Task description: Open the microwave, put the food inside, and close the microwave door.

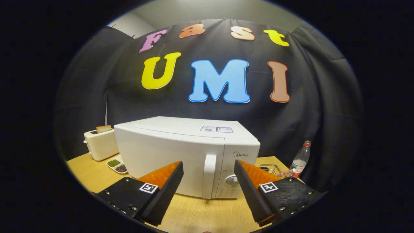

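While its door is closed, the boxy white plastic microwave (181,152) sits on the pale wooden table (200,213), directly ahead of the hand-held gripper (208,173), whose 2 fingers are spread wide and grasp nothing. The upright white door handle (209,176), its long axis vertical, shows in the gap between the 2 fingertips but beyond them, not touching either. Opening the door likely turns on carrying the fingers straight forward to that handle. A cream toaster holding a slice of bread (101,142) stands beside the microwave, with a small white dish of green and dark beans (117,165) in front; which food is meant cannot be told.
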Tool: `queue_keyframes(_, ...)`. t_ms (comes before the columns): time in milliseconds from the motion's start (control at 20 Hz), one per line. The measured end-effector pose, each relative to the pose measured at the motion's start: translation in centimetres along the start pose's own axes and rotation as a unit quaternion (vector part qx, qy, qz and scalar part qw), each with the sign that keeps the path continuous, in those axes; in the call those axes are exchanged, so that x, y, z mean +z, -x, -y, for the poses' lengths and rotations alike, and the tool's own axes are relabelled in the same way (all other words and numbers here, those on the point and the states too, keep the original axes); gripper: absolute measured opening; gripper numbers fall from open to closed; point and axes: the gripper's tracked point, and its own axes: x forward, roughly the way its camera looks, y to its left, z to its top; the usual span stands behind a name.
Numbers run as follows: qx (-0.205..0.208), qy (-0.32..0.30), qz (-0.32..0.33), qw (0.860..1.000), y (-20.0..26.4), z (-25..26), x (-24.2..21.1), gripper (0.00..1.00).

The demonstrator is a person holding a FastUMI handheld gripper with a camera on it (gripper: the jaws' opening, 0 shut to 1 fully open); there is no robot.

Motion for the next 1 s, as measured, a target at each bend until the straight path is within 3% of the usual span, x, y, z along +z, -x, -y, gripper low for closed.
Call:
queue_keyframes(300,-0.003,-0.015,-0.038,0.999,-3.1,0.0,-3.0,0.94)
queue_keyframes(400,-0.007,-0.022,-0.05,0.998,-3.8,0.2,-3.7,0.82)
queue_keyframes(550,-0.02,-0.03,-0.058,0.998,-4.5,0.8,-4.4,0.81)
queue_keyframes(600,-0.016,-0.035,-0.057,0.998,-4.6,0.6,-4.3,0.5)
queue_keyframes(650,-0.021,-0.035,-0.059,0.997,-5.1,0.7,-4.4,0.45)
queue_keyframes(750,-0.005,-0.041,-0.062,0.997,-4.7,-0.1,-4.3,0.44)
queue_keyframes(850,-0.02,-0.026,-0.062,0.998,-5.0,0.3,-4.5,0.26)
queue_keyframes(1000,-0.019,-0.03,-0.068,0.997,-5.3,0.0,-4.5,0.2)
